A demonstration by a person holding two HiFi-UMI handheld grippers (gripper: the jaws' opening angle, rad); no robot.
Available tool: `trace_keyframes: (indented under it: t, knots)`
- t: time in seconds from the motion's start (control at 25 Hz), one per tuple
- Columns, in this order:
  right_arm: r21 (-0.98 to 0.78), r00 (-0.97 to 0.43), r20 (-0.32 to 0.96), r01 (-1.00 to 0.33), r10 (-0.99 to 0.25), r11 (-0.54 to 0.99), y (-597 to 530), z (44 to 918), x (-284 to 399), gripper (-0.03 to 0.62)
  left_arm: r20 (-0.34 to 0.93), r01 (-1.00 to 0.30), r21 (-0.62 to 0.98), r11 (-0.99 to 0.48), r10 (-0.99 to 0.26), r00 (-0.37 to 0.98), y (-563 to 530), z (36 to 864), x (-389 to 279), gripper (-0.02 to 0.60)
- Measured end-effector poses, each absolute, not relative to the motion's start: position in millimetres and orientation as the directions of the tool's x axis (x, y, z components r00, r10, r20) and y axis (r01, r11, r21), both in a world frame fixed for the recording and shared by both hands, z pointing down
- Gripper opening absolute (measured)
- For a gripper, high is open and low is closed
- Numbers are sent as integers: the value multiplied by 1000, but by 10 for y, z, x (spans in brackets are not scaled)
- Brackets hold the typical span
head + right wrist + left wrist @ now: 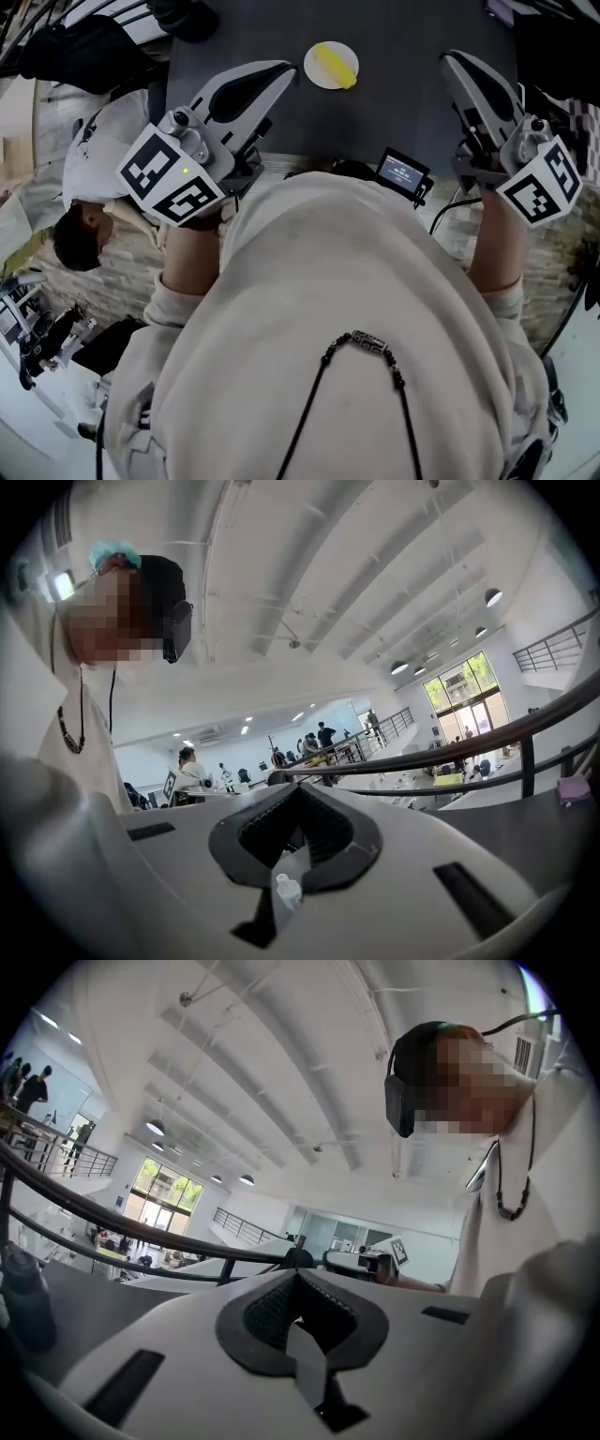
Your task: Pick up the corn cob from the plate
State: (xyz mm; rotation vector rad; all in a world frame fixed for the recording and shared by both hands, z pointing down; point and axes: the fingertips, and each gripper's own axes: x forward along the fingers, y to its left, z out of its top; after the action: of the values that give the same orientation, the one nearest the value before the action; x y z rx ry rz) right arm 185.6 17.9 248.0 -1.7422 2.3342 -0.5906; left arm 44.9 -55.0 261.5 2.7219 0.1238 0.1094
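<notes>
**Task item.** The corn cob (335, 66) lies on a small white plate (316, 78). The plate sits on the dark surface (412, 37), at 12 o'clock from the person's chest in the head view. The cob is yellow and lies slantwise across the plate, from 10 o'clock to 4 o'clock. Neither gripper touches the cob or the plate.

**Left gripper.** In the head view the left gripper (281, 71) is near the plate, at the plate's 9 o'clock, and its nose points toward 1 o'clock. Its marker cube (169, 178) is at the wrist end, above the cream sleeve. In the left gripper view (298, 1274) the jaws are clenched tip to tip with nothing between them. That view looks level across a bright hall with a dark railing (112, 1227).

**Right gripper.** The right gripper (452, 62) is at the plate's 3 o'clock, well apart from it, and its nose points toward 11 o'clock. Its marker cube (544, 183) faces the camera. In the right gripper view (300, 787) the jaws are clenched together and hold nothing.

**Other items.** A small lit screen (403, 172) sits at the near edge of the surface, between the two grippers. A beaded cord (368, 342) hangs on the person's cream top.
</notes>
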Motion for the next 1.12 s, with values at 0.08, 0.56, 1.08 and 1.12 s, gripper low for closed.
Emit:
trace_keyframes:
  t: [0.08,0.56,1.08,1.12]
  knots:
    - [-444,-376,96,-845,-922,298,121,2614,1821,15,84,-1,412,-911,37,996,-496,2656,386,3]
    - [-503,-395,155,-820,-906,271,78,2442,1724,14,129,3,449,-893,68,989,-557,2271,254,3]
    - [-440,-284,155,-878,-946,191,66,2309,1814,15,42,200,389,-899,234,971,-666,2104,591,3]
    - [-435,-280,162,-881,-946,186,63,2310,1819,15,35,208,390,-897,240,970,-672,2100,607,3]
